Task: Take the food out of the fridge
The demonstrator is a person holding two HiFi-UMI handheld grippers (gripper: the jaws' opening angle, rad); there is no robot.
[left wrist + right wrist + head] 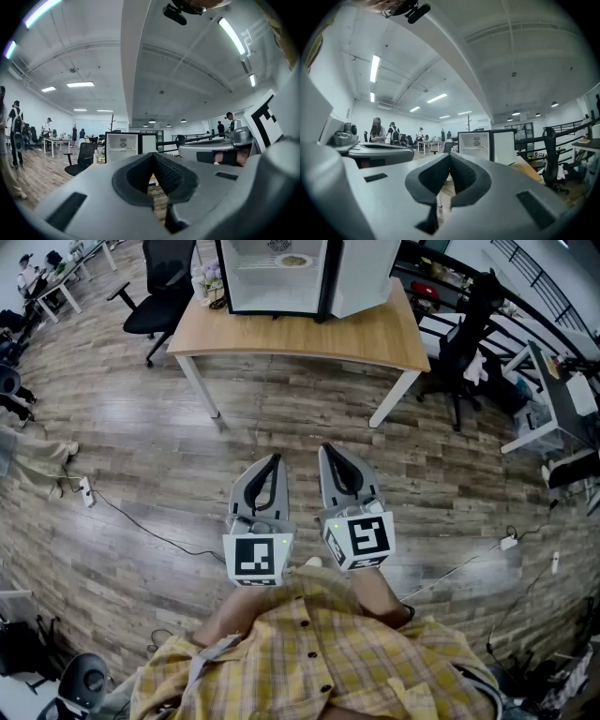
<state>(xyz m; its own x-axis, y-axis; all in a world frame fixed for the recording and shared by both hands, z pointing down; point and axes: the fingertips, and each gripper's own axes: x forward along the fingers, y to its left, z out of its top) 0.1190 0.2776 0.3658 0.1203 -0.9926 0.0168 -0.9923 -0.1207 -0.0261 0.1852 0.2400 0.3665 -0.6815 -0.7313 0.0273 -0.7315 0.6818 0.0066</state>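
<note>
Facing a fridge (277,276) at the top centre of the head view, set on a wooden table (300,334), with its door (366,276) swung open toward the right. Inside on the upper shelf, a plate of food (293,260), untouched; probably a flat dish, though too small to tell what lies on it. Standing well apart from the table, across bare plank floor (281,427). Holding the left gripper (275,459) and the right gripper (327,450) side by side low in the middle of the frame, both level and aimed at the fridge. Both claws narrow, pinched fully together at the tips, with nothing between them in either gripper view. Beside the table's upper left, a black office chair (159,292); off its right end, another chair (466,348). At the left of the frame, a power strip (86,491) on the floor, with a cable (150,533) trailing toward the lower middle. Along the bottom edge, a yellow checked shirt (309,652).
</note>
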